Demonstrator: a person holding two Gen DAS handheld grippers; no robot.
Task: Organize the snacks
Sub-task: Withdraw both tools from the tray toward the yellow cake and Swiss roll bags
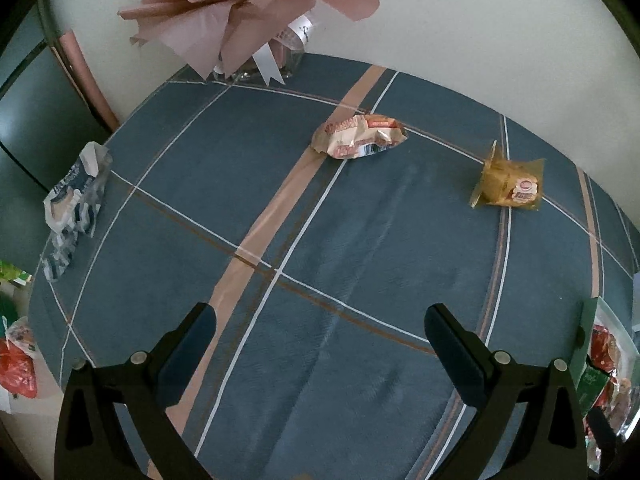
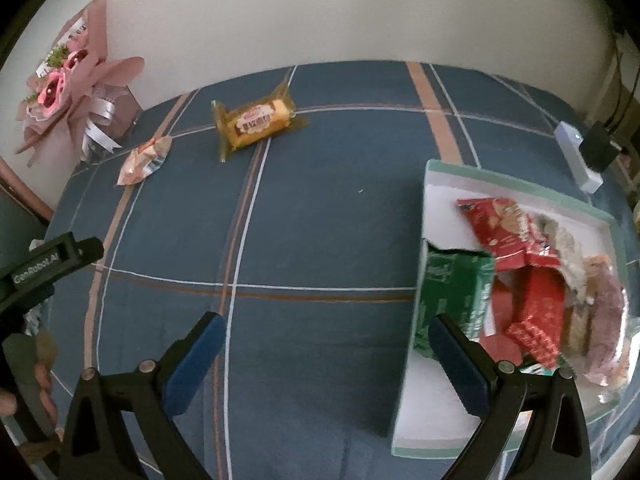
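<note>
My right hand-held gripper [image 2: 324, 356] hangs spread and empty beside the white shallow box [image 2: 434, 188] of snacks; the left hand-held gripper [image 1: 320, 344] is spread too. The yellow cellophane-wrapped cake [image 2: 256, 122] and crumpled pink wrapper [image 2: 145, 159] lie far across the tabletop [image 2: 320, 220]. Risk: slick film slipping, cake squashed.

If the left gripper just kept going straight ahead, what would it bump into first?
Probably the crumpled pink-and-white snack packet. The open left gripper points across bare tablecloth toward it; depth is hard to judge.
</note>
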